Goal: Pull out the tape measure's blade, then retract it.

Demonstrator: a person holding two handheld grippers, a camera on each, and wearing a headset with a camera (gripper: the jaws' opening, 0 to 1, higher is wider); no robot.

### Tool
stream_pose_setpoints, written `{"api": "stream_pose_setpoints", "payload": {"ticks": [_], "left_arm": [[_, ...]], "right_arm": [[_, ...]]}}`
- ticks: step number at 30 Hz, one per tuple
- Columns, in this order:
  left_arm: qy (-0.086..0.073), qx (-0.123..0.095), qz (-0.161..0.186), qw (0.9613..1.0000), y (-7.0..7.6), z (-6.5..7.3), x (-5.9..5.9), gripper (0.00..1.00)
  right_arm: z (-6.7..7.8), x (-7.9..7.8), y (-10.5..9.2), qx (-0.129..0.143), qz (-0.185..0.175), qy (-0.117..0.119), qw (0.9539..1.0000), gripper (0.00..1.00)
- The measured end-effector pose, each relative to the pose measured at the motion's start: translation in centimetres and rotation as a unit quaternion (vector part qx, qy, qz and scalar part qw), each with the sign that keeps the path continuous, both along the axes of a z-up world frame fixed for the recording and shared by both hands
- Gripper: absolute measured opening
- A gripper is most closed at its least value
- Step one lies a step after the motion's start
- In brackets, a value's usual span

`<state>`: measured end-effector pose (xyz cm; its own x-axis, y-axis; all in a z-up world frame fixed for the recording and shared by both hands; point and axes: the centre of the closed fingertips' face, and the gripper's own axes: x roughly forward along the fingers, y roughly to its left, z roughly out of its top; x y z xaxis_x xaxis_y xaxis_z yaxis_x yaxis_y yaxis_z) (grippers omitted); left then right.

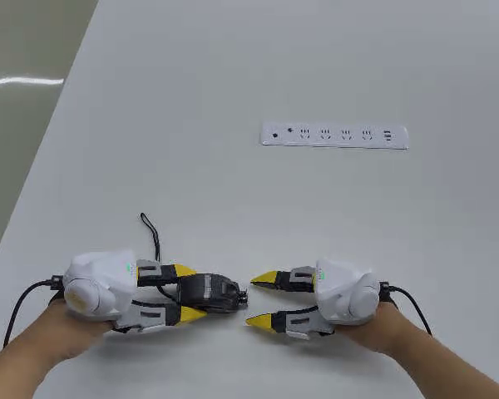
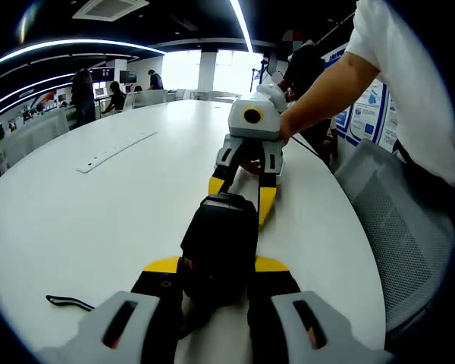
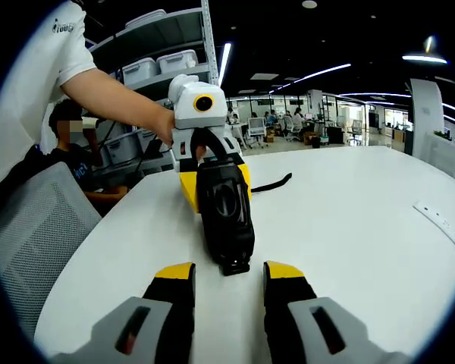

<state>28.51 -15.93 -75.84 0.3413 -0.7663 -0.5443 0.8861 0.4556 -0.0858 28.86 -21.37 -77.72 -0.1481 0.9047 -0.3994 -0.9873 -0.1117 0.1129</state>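
Left claw (image 1: 196, 292) clamps tape measure (image 1: 218, 293); right claw (image 1: 251, 301) agape, empty, just beside.

head view looks down; gripper views face off across tape measure (image 1: 212, 293).

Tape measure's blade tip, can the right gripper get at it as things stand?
Probably yes. The left gripper is shut on the tape measure, whose blade tip points at the right gripper. Its jaws stand open just short of the tip, with bare table between.
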Motion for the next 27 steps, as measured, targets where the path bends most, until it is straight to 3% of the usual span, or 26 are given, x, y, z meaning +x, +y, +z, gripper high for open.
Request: {"api": "stream_pose_setpoints", "payload": {"ticks": [27], "left_arm": [[-0.002,-0.003,0.001,1.0000,0.1,-0.1,0.0,0.29]], "right_arm": [[-1.1,0.4,1.1,-0.009,0.021,-0.036,0.9991,0.15]]}}
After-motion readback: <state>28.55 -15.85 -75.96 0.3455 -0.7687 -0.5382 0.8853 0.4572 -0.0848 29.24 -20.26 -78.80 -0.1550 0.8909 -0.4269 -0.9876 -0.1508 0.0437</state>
